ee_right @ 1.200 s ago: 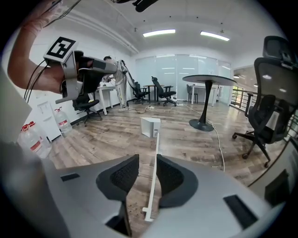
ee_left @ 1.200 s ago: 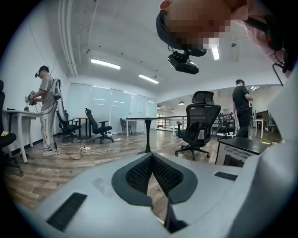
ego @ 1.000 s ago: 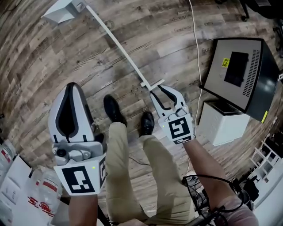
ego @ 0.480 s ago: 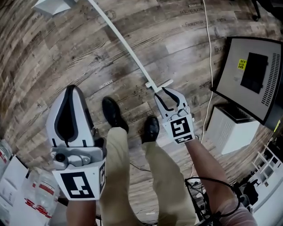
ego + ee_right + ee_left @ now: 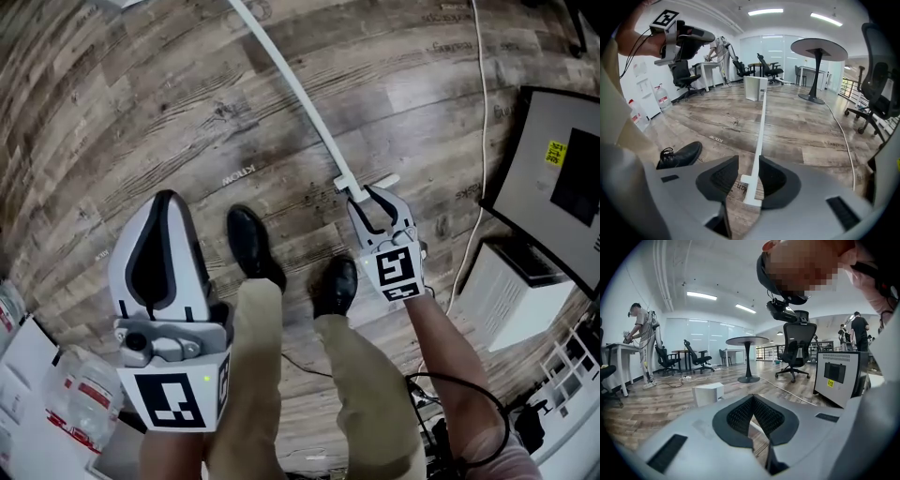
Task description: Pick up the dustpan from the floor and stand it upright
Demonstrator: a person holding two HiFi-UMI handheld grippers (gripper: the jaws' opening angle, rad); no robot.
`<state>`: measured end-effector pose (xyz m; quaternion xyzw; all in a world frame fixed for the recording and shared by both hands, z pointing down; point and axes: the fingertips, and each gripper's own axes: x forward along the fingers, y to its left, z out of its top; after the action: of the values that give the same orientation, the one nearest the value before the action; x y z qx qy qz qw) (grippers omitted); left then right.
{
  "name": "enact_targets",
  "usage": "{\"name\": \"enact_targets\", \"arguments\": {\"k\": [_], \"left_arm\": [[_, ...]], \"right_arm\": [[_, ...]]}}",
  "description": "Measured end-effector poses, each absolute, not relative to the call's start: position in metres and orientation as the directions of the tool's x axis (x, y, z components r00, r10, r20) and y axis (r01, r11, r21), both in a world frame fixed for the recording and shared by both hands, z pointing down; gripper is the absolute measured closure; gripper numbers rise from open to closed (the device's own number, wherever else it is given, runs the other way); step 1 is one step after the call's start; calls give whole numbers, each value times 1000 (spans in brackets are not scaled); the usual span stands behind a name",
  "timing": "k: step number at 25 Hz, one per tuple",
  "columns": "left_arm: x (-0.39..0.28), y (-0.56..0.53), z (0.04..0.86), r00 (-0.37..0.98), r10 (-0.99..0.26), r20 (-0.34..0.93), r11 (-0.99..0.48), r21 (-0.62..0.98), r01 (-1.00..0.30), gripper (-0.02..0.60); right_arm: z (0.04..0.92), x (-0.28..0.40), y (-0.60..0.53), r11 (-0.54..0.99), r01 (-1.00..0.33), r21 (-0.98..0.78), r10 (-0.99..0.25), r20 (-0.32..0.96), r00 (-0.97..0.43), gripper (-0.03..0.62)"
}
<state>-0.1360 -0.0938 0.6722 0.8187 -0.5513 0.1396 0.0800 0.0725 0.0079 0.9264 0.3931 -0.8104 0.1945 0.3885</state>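
Straddling the handle: the right gripper [image 5: 375, 195] [image 5: 749, 161] is reaching low toward the floor. Its jaws are standing spread on either side of the handle's end. The small crosspiece is sitting between the pads, and contact is hard to make out.
Dustpan: the white long-handled plastic dustpan [image 5: 755, 89] is lying on the brown wood-plank floor [image 5: 141, 112]. Its thin white handle [image 5: 298, 92] is running from the jaws away to the pan.
Left gripper [image 5: 167, 199] [image 5: 753, 398]: it is hanging raised on the left, jaws pressed together on nothing.
Around: a white cable [image 5: 483, 112] is trailing to the right of the handle. A white box [image 5: 506, 291] and a dark cabinet with a yellow sticker [image 5: 562, 169] are sitting further right. Clear water bottles [image 5: 80, 398] are standing at lower left.
In the way: two black leather shoes [image 5: 251, 246] are standing near the handle's end, one just beside the right gripper.
Cut off: in the head view the pan is falling almost wholly outside the top edge, and the cabinet is being cropped at the right.
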Motion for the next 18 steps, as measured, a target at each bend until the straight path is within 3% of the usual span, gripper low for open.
{"name": "enact_targets", "arguments": {"k": [18], "left_arm": [[-139,-108,709,351,-879,324,-376,-16,-927,572]], "right_arm": [[1021,87,18,608,-793,-41,-379,863,-334,465]]}}
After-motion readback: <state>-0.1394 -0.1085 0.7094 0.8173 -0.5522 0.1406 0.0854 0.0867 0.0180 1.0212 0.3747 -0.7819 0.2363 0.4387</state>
